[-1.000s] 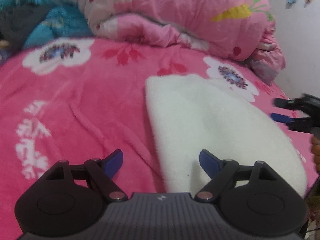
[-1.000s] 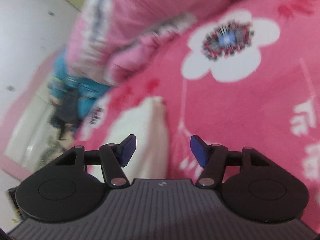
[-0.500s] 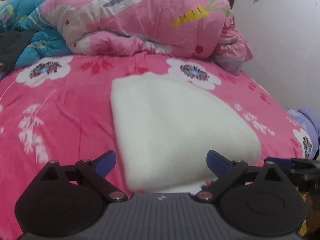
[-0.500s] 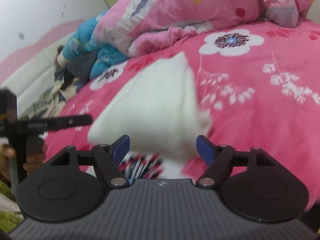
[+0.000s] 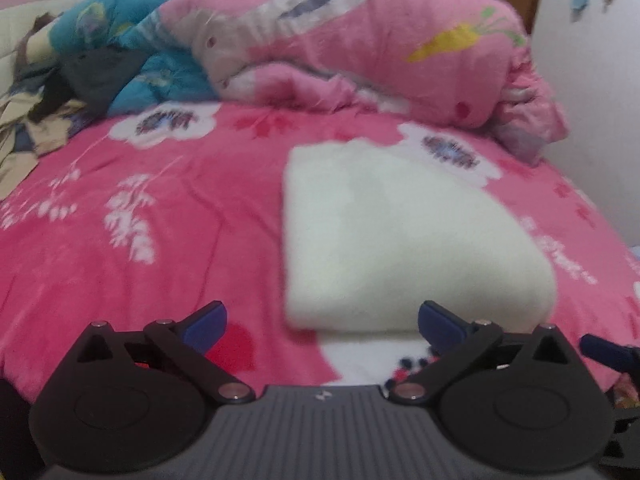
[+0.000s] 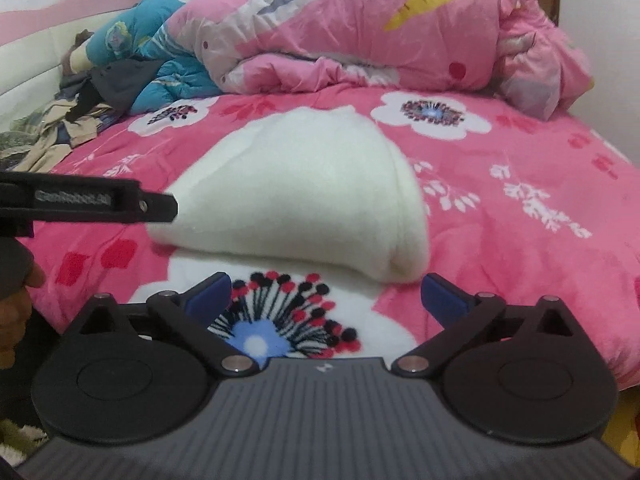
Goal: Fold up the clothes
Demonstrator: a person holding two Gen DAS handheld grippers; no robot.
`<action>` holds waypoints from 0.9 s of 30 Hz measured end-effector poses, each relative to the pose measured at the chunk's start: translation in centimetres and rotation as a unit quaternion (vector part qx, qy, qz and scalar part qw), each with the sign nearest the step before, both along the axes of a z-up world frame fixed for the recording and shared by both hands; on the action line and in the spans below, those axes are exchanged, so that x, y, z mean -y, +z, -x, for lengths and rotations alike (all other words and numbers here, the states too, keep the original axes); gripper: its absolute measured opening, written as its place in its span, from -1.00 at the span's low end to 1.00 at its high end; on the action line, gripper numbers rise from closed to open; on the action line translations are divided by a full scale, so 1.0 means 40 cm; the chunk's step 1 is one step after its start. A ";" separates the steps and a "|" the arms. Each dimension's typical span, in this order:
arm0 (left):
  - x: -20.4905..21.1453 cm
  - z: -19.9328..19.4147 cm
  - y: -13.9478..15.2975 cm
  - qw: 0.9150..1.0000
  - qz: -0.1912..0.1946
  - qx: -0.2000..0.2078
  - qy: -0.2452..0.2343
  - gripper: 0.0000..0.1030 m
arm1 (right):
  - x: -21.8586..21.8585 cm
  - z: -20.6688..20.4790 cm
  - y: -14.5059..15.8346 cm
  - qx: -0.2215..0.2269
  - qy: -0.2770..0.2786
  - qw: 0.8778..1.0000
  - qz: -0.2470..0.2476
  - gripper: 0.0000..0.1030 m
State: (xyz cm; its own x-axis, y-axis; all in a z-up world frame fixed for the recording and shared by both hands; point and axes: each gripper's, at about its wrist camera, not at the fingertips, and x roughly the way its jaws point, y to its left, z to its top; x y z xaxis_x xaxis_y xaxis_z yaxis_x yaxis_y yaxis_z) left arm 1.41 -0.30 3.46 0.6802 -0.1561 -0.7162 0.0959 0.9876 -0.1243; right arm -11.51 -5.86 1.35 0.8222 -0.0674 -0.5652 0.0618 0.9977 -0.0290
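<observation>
Both grippers are empty and their jaws are opening: the left gripper (image 5: 322, 322) and the right gripper (image 6: 326, 296) each spread their blue pads wide, with nothing between them. Just past the tips lies the folded white garment (image 6: 296, 192), flat on the pink flowered blanket (image 6: 520, 208), its near edge by a big printed flower (image 6: 280, 320). Beyond it a pink quilt (image 5: 360, 40) is heaped at the head of the bed, with a blue quilt (image 5: 160, 72) and dark clothes (image 6: 116, 84) to its left.
</observation>
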 end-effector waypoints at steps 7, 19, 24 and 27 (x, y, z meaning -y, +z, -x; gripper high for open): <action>-0.011 -0.003 -0.034 0.999 -0.009 -0.044 0.003 0.98 | -0.063 0.011 -0.036 -0.014 -0.026 0.999 0.028 0.97; 0.030 0.020 -0.048 0.998 -0.048 -0.042 -0.023 0.98 | -0.062 -0.007 -0.057 -0.054 -0.060 0.997 -0.002 0.97; 0.037 0.020 -0.047 0.997 -0.061 -0.043 -0.013 0.98 | -0.060 -0.006 -0.064 -0.060 -0.062 0.996 -0.008 0.97; 0.038 0.022 -0.044 0.997 -0.062 -0.042 -0.009 0.98 | -0.059 -0.006 -0.067 -0.062 -0.062 0.996 -0.009 0.97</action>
